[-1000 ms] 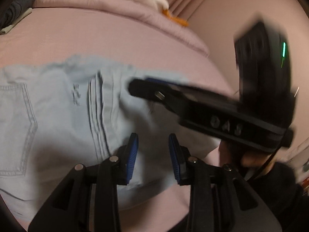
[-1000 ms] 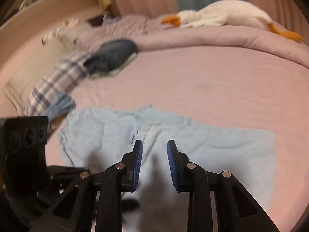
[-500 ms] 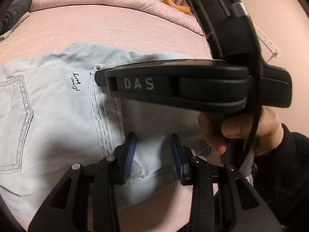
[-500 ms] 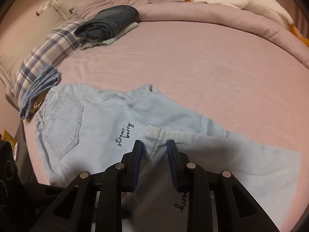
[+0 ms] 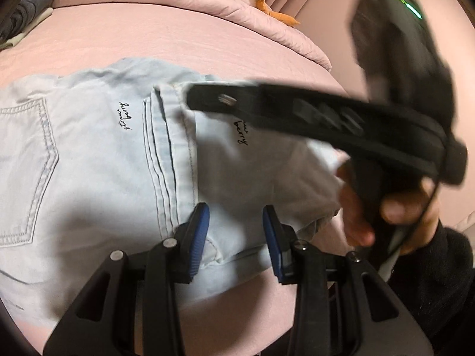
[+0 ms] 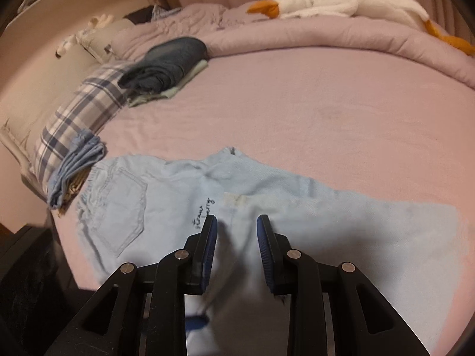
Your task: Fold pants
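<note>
Light blue denim pants [image 5: 98, 160] lie flat on the pink bed, with the leg end folded back over the seat part [image 6: 341, 231]. My left gripper [image 5: 236, 233] is open and hovers over the near edge of the fold. My right gripper [image 6: 237, 237] is open just above the folded leg hem, holding nothing. In the left wrist view the right gripper body [image 5: 326, 121] crosses above the pants, held by a hand [image 5: 386, 207].
A folded dark jeans stack [image 6: 166, 62] and a plaid pillow [image 6: 80, 109] lie at the far left. A folded blue cloth [image 6: 74, 166] sits beside the waistband. A white plush goose [image 6: 341, 3] lies on the rolled duvet at the back.
My right gripper opened, let go of the leg hem and drew back. The folded leg now lies on the pants. My left gripper stayed open in place.
</note>
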{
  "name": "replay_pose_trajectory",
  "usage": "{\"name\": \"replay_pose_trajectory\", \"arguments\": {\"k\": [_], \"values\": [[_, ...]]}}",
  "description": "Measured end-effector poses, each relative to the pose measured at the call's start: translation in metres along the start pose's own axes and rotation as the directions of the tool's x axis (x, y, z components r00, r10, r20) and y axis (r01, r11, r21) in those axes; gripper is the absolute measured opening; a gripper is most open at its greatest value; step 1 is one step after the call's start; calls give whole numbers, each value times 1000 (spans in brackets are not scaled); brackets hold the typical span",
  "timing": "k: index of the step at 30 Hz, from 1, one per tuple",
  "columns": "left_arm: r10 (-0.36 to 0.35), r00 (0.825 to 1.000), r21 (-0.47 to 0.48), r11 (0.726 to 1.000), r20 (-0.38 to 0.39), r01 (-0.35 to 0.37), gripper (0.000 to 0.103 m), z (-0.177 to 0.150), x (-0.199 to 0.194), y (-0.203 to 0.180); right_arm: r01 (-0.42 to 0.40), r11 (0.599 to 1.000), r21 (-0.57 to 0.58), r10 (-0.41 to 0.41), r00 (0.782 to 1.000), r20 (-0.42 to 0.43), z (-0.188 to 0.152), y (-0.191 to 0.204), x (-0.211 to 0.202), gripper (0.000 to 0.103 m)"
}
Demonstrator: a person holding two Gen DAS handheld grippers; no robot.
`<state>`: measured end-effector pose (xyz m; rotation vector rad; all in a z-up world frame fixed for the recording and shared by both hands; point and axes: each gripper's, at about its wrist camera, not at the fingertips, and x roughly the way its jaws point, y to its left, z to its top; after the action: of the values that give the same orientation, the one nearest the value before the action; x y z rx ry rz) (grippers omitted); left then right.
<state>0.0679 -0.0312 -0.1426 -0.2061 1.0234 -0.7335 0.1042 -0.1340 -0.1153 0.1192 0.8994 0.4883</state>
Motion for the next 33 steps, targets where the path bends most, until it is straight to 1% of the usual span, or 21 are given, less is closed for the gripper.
{"name": "replay_pose_trajectory", "arguments": {"k": [2, 6, 8, 10, 12, 14, 16, 17, 19, 20, 21, 22, 23, 25, 27, 28, 30, 31, 32, 33], "values": [[-4, 1000, -2, 1000, 0, 4, 37, 0, 0, 1, 23, 1000, -8, -23, 1000, 8, -10, -1, -11, 30], [-15, 1000, 2, 1000, 2, 15, 37, -5, -6, 4, 135, 989, -53, -135, 991, 5, -42, -4, -33, 30], [-22, 1000, 2, 1000, 3, 22, 37, -8, -8, 6, 206, 974, -96, -206, 979, 9, -62, -4, -47, 30], [-30, 1000, 2, 1000, 1, 30, 37, -9, -8, 10, 253, 958, -134, -254, 967, 10, -78, -2, -56, 30], [-44, 999, -4, 999, -1, 44, 37, -10, -10, 13, 278, 946, -167, -283, 959, -6, -96, -2, -61, 30], [-58, 998, -17, 998, -4, 58, 37, -9, -13, 17, 283, 945, -165, -285, 958, 9, -104, -4, -65, 30], [-63, 998, -38, 997, -8, 63, 37, -2, -12, 19, 273, 949, -157, -275, 961, 9, -105, -7, -66, 31], [-55, 998, -47, 997, -7, 55, 39, 1, -16, 19, 265, 952, -153, -267, 964, 8, -103, -9, -65, 31], [-26, 1000, -30, 999, 5, 26, 47, 9, -20, 17, 256, 955, -152, -258, 966, 10, -98, -9, -68, 31], [-20, 1000, -25, 999, 15, 21, 55, 14, -22, 14, 250, 957, -150, -250, 968, 15, -98, -8, -70, 31], [-25, 999, -22, 999, 33, 26, 58, 20, -24, 12, 233, 962, -145, -232, 972, 26, -97, -8, -74, 31], [-42, 998, -22, 999, 51, 44, 59, 27, -26, 10, 210, 969, -133, -206, 978, 41, -95, -9, -78, 31], [-66, 995, -22, 997, 70, 68, 61, 35, -26, 7, 196, 973, -120, -191, 980, 54, -95, -11, -82, 31], [-78, 993, -16, 997, 87, 79, 66, 47, -20, 3, 176, 980, -89, -168, 982, 92, -88, -15, -89, 31], [-86, 993, -13, 996, 79, 87, 66, 56, -8, 4, 150, 987, -51, -143, 981, 133, -81, -20, -93, 32], [-94, 993, -27, 995, 67, 96, 66, 58, -2, 5, 150, 988, -32, -143, 979, 146, -75, -24, -93, 32], [-115, 992, -58, 991, 44, 117, 66, 61, 12, 10, 178, 984, 5, -176, 971, 161, -64, -34, -85, 32], [-93, 995, -57, 994, 31, 95, 66, 62, 17, 11, 187, 982, 18, -188, 969, 158, -62, -38, -81, 32], [-22, 1000, -41, 999, 17, 23, 65, 62, 22, 12, 199, 979, 46, -203, 968, 145, -58, -45, -72, 32], [83, 997, -11, 996, 9, -83, 53, 58, 24, 15, 206, 976, 64, -213, 968, 134, -57, -49, -67, 32]]}}
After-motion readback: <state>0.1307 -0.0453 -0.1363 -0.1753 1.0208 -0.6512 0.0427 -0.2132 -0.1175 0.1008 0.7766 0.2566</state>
